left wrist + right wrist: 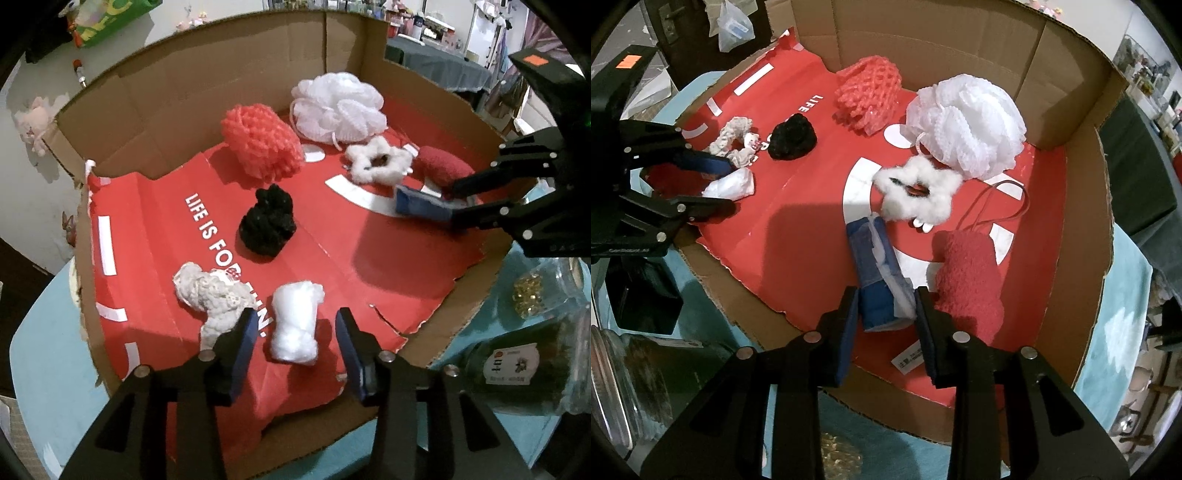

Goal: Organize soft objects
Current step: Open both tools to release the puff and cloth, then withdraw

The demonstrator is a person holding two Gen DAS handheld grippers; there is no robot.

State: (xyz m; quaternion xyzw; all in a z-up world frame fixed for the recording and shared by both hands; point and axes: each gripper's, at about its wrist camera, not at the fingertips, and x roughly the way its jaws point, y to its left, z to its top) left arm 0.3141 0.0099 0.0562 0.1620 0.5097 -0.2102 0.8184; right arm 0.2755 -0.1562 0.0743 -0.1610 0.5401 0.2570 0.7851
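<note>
A shallow cardboard box (184,99) with a red printed floor holds the soft things. My left gripper (295,316) is open and straddles a white cotton wad (295,325) without touching it. Beside it lie a cream lace scrunchie (210,295) and a black scrunchie (267,225). Farther back sit a red mesh puff (258,144), a white mesh puff (338,107) and a white fluffy scrunchie (380,162). My right gripper (884,295) is shut on a blue tissue pack (875,266) resting on the box floor, next to a red fuzzy pouch (967,280).
The box stands on a light blue tablecloth (44,362). A jar of green stuff (517,365) and a bag of yellow beads (528,295) stand just outside the box's near right wall. The tall back walls close off the far side.
</note>
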